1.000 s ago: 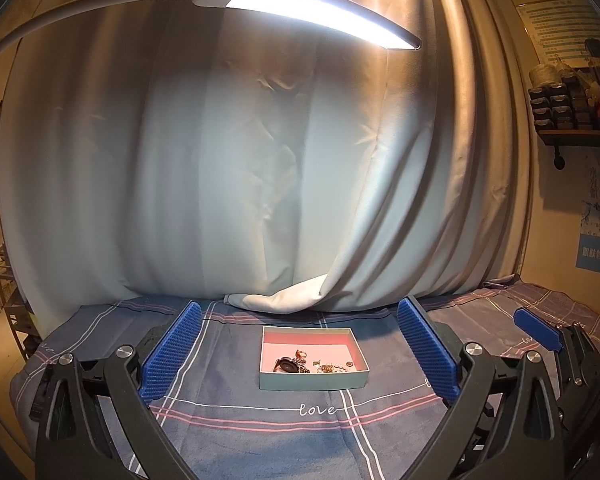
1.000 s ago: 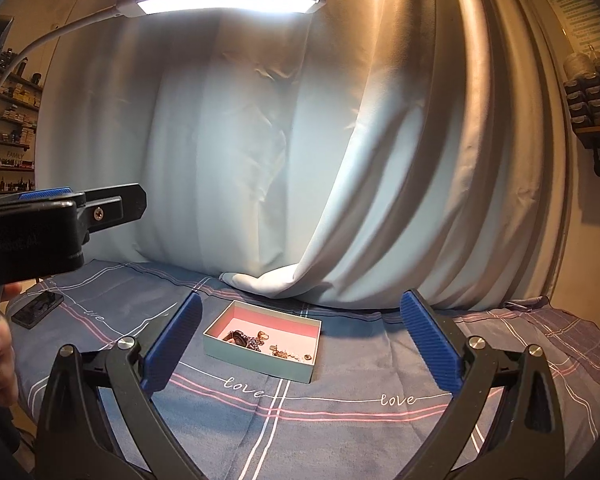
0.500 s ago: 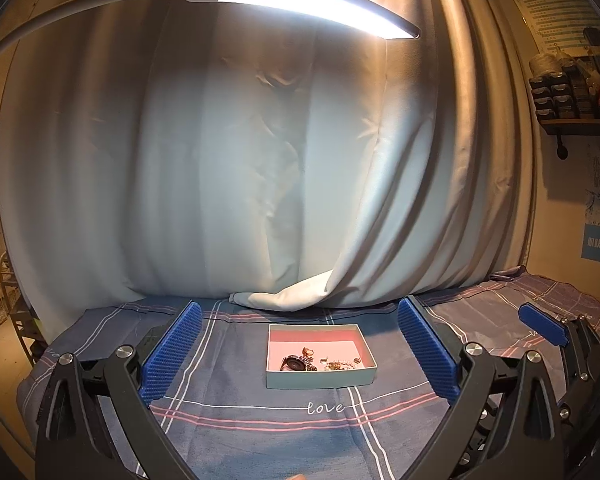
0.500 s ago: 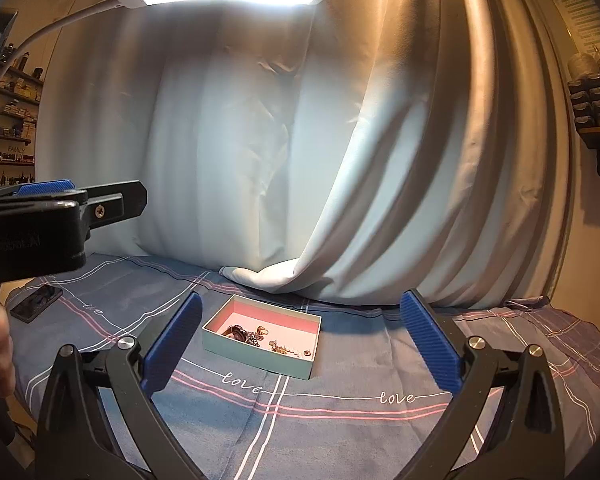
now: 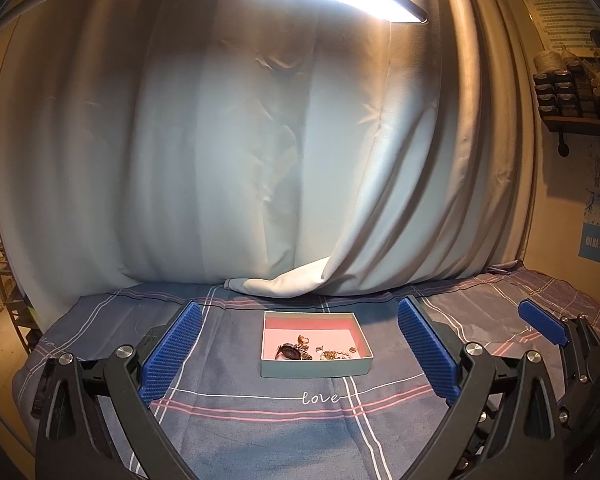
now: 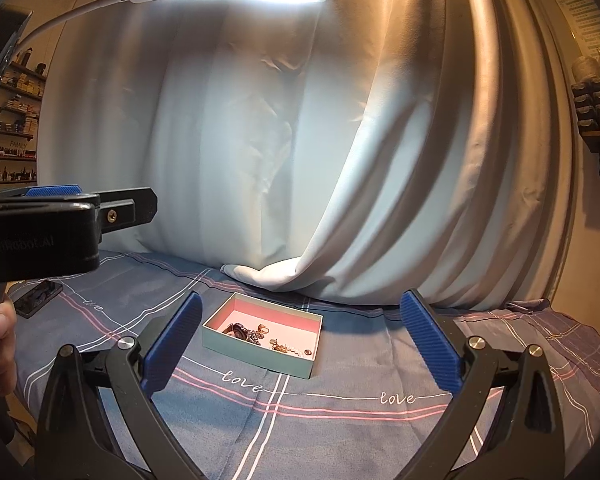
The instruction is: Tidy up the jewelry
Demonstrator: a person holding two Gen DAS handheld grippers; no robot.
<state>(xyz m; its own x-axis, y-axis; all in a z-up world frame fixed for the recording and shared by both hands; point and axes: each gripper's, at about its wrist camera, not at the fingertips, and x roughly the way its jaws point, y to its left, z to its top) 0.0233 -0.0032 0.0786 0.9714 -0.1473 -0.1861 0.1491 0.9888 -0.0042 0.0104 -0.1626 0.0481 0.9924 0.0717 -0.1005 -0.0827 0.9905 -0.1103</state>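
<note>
A tangle of jewelry (image 5: 314,352) lies in the near part of a small teal box (image 5: 316,369) with a pink lining. The box sits on a blue plaid cloth (image 5: 260,432), just beyond its word "love". Short of the box, the left gripper (image 5: 300,354) and right gripper (image 6: 300,346) hover with jaws wide apart, holding nothing. Behind the box hangs a pale curtain (image 5: 240,160).

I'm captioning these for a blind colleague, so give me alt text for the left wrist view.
A small open box holding a jumble of jewelry sits on a plaid cloth, centred ahead of the open, empty left gripper. A pale curtain hangs behind.
</note>
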